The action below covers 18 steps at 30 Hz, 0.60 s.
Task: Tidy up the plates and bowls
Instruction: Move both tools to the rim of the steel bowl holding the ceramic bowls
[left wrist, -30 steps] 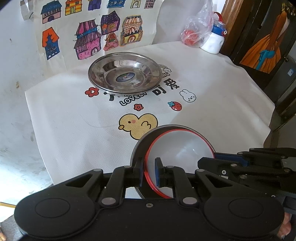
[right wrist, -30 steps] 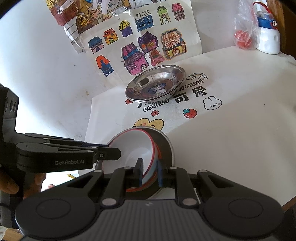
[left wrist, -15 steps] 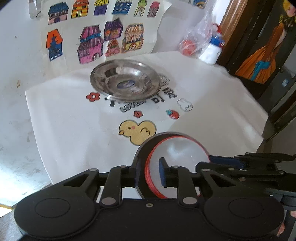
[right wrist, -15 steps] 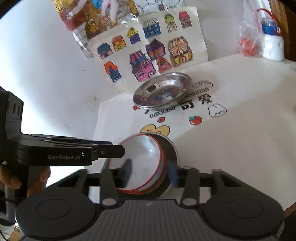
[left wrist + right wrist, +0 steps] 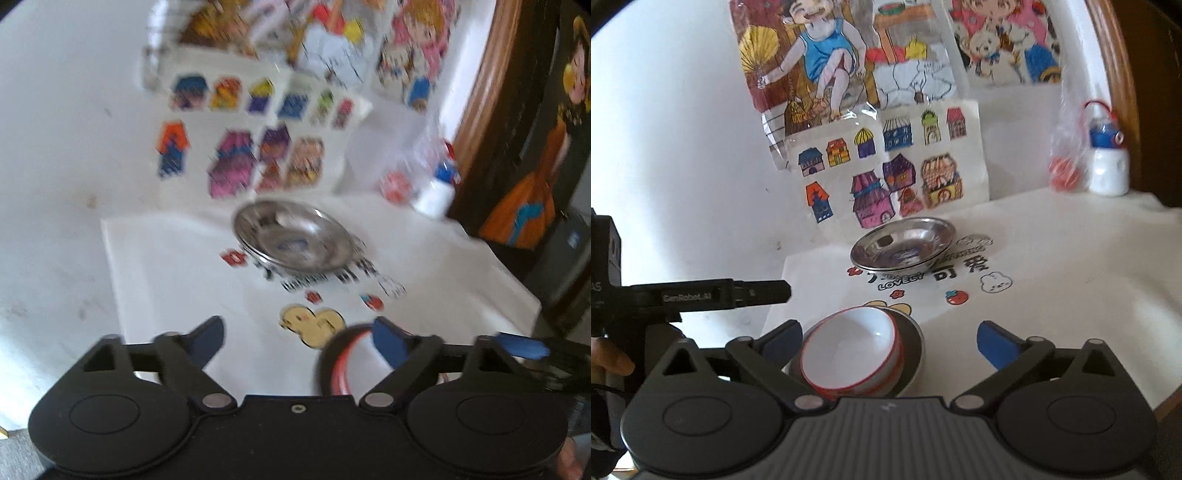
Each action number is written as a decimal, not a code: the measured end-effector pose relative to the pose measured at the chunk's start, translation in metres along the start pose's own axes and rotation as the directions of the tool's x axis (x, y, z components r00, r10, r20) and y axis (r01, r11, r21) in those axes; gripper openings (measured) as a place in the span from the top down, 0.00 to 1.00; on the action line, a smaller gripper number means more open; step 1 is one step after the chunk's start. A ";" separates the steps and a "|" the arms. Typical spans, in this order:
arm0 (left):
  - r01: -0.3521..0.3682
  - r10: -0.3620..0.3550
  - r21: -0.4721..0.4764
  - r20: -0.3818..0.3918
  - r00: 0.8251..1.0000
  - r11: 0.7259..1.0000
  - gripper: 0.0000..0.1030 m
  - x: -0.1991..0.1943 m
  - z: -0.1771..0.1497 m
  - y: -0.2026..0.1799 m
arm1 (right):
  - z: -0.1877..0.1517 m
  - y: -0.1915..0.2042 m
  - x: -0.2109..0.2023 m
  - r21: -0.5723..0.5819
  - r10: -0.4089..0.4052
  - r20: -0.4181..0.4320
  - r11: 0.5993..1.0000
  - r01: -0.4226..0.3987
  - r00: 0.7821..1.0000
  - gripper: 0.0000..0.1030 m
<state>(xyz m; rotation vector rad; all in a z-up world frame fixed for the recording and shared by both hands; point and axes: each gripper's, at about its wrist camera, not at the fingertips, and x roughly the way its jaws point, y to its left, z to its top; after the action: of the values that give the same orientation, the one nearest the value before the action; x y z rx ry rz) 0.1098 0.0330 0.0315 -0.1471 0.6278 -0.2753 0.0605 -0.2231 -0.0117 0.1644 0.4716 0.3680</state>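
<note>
A white bowl with a red rim (image 5: 849,350) sits tilted inside a steel bowl (image 5: 912,354) at the near edge of the table; in the blurred left wrist view only their rims (image 5: 340,365) show. A steel plate (image 5: 901,245) (image 5: 291,240) lies further back on the printed white cloth (image 5: 1052,277). My right gripper (image 5: 888,341) is open and empty, raised just behind the nested bowls. My left gripper (image 5: 299,341) is open and empty, to the left of the bowls; it also shows in the right wrist view (image 5: 701,295).
A white bottle with a blue and red cap (image 5: 1108,166) and a clear bag with red contents (image 5: 1063,162) stand at the back right. Coloured drawings (image 5: 886,173) hang on the white wall behind. The table edge (image 5: 1167,402) runs near right.
Both grippers have opened, let go of the nested bowls and pulled up and back. The bowls now rest on the table. The left wrist view is blurred from motion.
</note>
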 end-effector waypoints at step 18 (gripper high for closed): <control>-0.049 0.039 0.042 0.210 0.977 0.998 0.01 -0.036 -0.041 0.020 | -0.049 0.052 -0.058 0.028 -0.269 0.260 0.962 0.271 0.928 0.00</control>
<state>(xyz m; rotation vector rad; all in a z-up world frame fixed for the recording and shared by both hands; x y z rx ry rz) 0.0615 0.0609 0.0148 -0.1145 0.4148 -0.2278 -0.0266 -0.1934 -0.0185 0.1353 0.2264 0.0747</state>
